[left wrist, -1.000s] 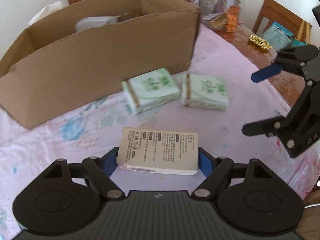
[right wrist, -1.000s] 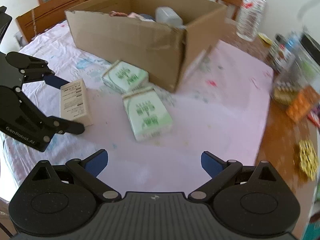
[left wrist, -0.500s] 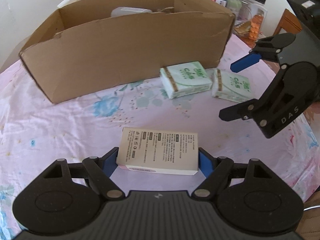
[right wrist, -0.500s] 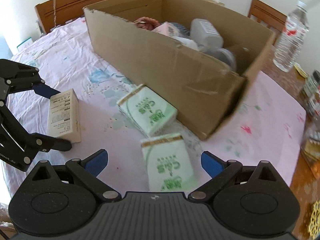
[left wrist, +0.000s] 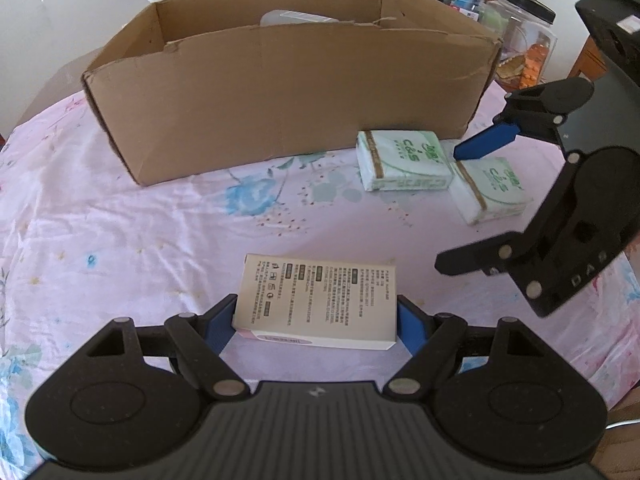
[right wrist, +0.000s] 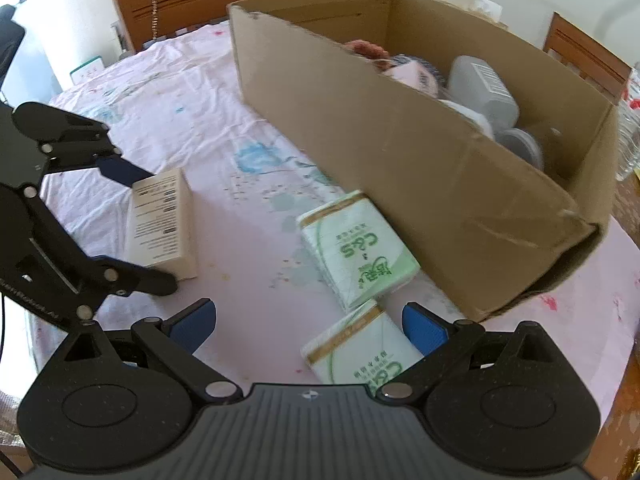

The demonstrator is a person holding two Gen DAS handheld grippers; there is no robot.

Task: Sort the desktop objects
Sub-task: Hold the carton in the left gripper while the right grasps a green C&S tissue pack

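My left gripper (left wrist: 316,320) is shut on a white printed carton (left wrist: 318,304), its blue pads pressing both short ends; the right wrist view shows that gripper (right wrist: 140,228) and carton (right wrist: 160,220) at the left. Two green-and-white tissue packs (left wrist: 404,160) (left wrist: 492,190) lie on the pink cloth by the open cardboard box (left wrist: 288,92). My right gripper (right wrist: 308,324) is open, and the nearer pack (right wrist: 360,352) lies low between its fingers, with the farther pack (right wrist: 356,256) just ahead. In the left wrist view that gripper (left wrist: 450,208) hovers over the packs.
The cardboard box (right wrist: 400,148) holds a grey plastic container (right wrist: 484,88) and other items. A clear jar with a black lid (left wrist: 524,40) stands back right. A water bottle (right wrist: 632,128) is at the far right, and wooden chairs (right wrist: 200,4) stand behind the table.
The left gripper, still holding the carton, swung so the cardboard box now sits centred ahead. The right gripper came forward and down over the tissue packs, the nearer one now between its fingers.
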